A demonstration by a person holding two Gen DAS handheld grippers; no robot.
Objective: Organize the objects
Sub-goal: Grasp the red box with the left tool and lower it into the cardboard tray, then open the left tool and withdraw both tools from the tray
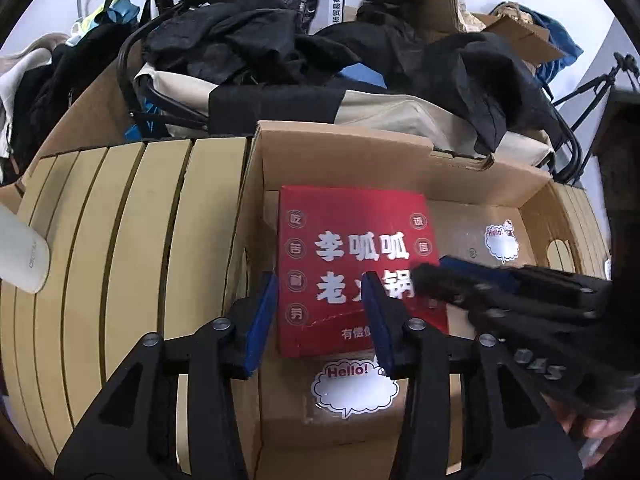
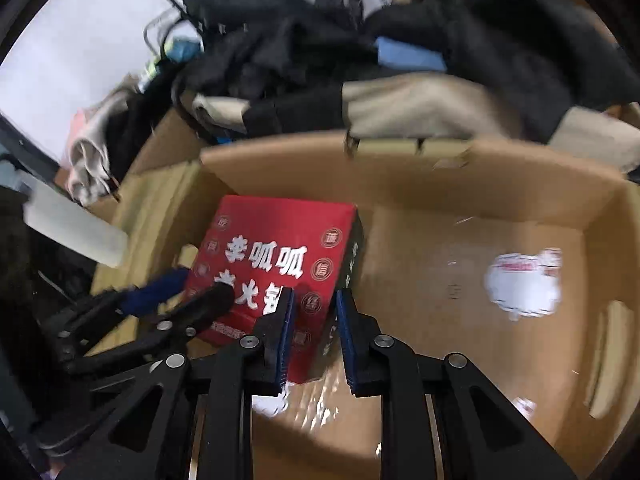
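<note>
A red box with white Chinese lettering [image 1: 352, 236] lies flat in the left part of an open cardboard box [image 1: 480, 184]. My left gripper [image 1: 322, 280] is open, its blue pads straddling the red box's near left part from above. My right gripper [image 2: 314, 298] is open over the red box [image 2: 276, 236] at its near right corner; it also shows in the left wrist view [image 1: 436, 266] reaching in from the right. The left gripper shows at the left of the right wrist view [image 2: 200, 284]. The cardboard box's floor [image 2: 440, 280] carries a white "Hello!" sticker [image 2: 524, 284].
A slatted wooden tabletop [image 1: 120, 248] lies left of the cardboard box. A white bottle [image 1: 20, 248] lies at its left edge. A pile of black and beige clothes and bags [image 1: 320, 60] fills the space behind. A tripod [image 1: 592, 92] stands at the right.
</note>
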